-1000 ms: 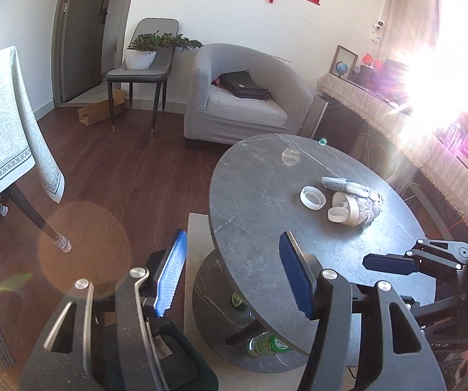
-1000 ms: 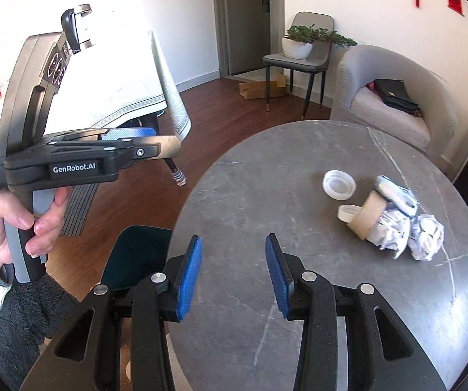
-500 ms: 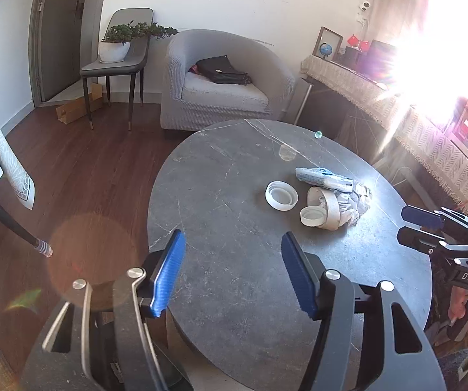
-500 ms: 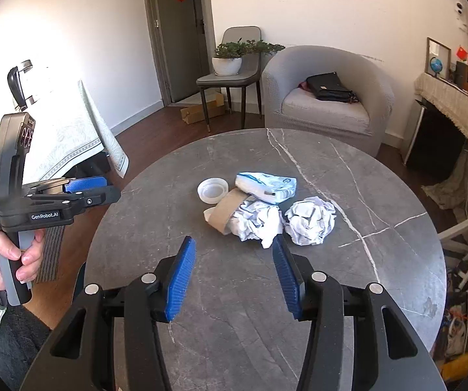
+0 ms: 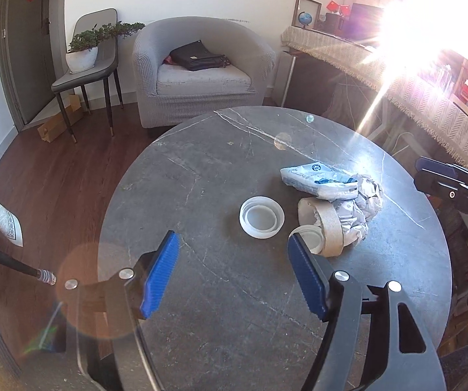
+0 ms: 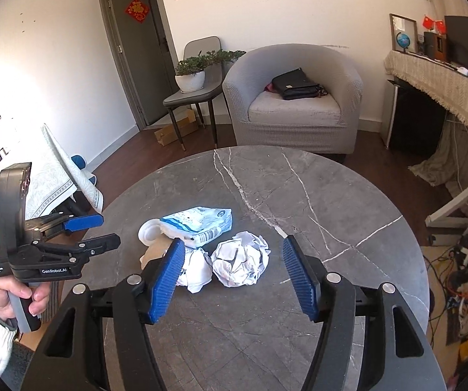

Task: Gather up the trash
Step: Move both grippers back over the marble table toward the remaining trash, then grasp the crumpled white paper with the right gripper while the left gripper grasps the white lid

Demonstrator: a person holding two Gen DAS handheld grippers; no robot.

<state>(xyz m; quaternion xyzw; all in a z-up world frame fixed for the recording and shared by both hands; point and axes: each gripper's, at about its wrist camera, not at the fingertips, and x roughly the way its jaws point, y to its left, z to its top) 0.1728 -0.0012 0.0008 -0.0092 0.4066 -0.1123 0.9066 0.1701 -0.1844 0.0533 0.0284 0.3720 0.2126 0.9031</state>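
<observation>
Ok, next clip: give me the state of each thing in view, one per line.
Left tongs: open, empty, above the table.
Right tongs: open, empty, lined up on the paper ball.
Paper ball: crumpled, on the table.
Plastic lid: lying open side up.
Tape roll: on edge, leaning against crumpled paper.
Blue-white packet: creased, lying flat.

"GenRobot.AI" is printed in white on the black body of the left gripper [image 6: 83,231]. A smaller white label beside it cannot be made out. A "D" is visible on the right gripper [image 5: 429,176]. The character "福" is displayed on the red door sign [image 6: 137,10].
</observation>
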